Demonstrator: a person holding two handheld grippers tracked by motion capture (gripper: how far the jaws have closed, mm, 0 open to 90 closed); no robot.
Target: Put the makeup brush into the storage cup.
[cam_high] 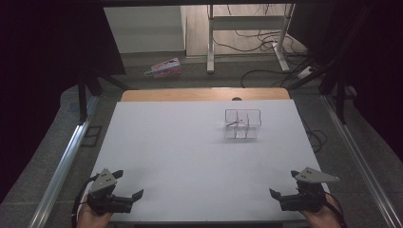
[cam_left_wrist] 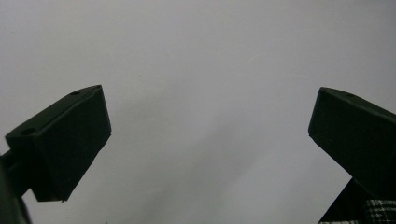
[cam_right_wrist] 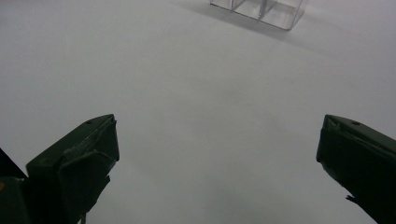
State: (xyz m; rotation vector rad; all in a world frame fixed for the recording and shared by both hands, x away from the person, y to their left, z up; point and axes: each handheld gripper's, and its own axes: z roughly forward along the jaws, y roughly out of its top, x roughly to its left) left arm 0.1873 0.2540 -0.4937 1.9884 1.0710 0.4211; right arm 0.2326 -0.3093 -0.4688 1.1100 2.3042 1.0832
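In the high view the left gripper (cam_high: pixel 129 184) sits at the lower left of the frame, over the near corner of the white desk (cam_high: pixel 190 152), with its jaws spread apart and nothing between them. The right gripper (cam_high: pixel 283 183) mirrors it at the lower right, jaws likewise wide apart and empty. A hand (cam_high: pixel 92 218) shows at the bottom edge behind the left gripper, and another hand (cam_high: pixel 323 216) behind the right one.

The clear acrylic organizer (cam_high: pixel 242 124) stands right of centre in the upper half of the desk, well apart from both grippers. It has several compartments divided by transparent walls; something thin and reddish shows in its left part, too small to tell.

In the left gripper view the two black jaws rise at the lower left and lower right over bare white surface. In the right gripper view the jaws stand equally far apart, and the organizer's bottom edge (cam_right_wrist: pixel 261 9) appears at the top of the frame, right of centre.

Beyond the desk's far wooden edge (cam_high: pixel 204 94), a pink-and-white package (cam_high: pixel 164 68) lies on the floor in the upper middle.
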